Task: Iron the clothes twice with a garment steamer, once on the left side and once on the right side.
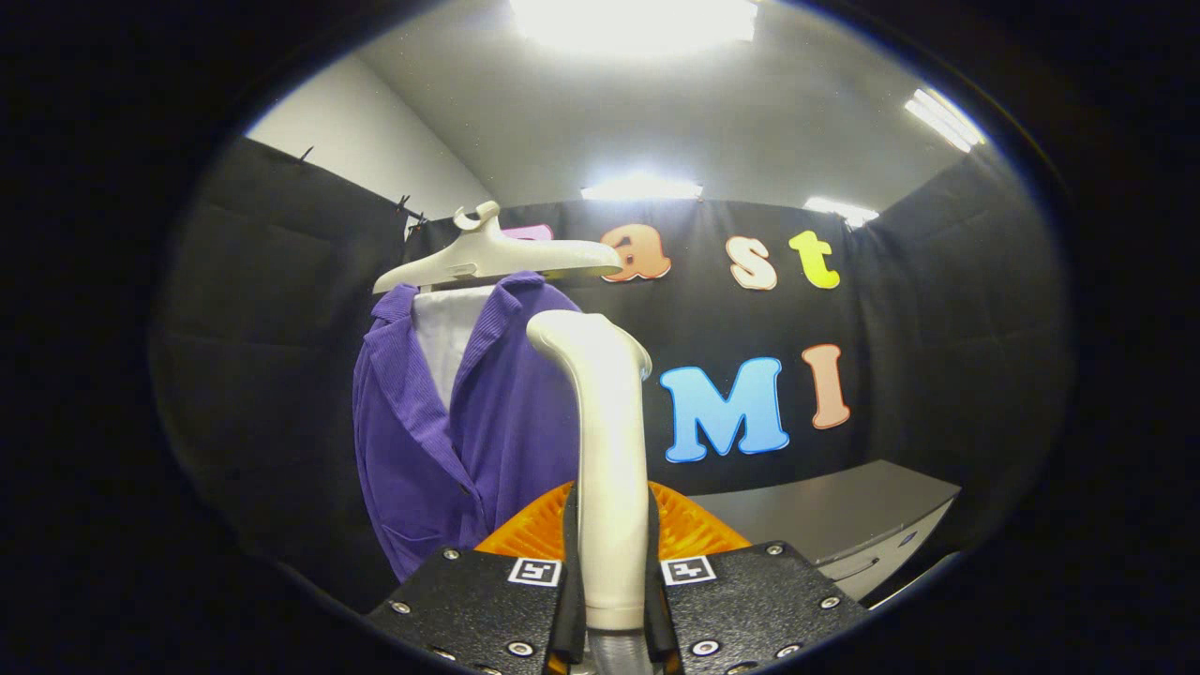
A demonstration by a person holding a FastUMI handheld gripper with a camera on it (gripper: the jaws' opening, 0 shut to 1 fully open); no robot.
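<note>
A purple corduroy shirt [487, 422] hangs on a cream hanger [497, 258] against the black booth wall, with a white lining showing at its open collar. My gripper [611, 562] is shut on the cream handle of the garment steamer [609, 441], which stands upright between the fingers. The steamer's curved head tops out just right of the shirt's right front panel, in front of it. How far the head stands from the cloth cannot be told.
A grey table or cabinet top [844, 516] lies beyond the fingers to the right, with a drawer front below its edge. The black cloth wall closes the space behind and on both sides.
</note>
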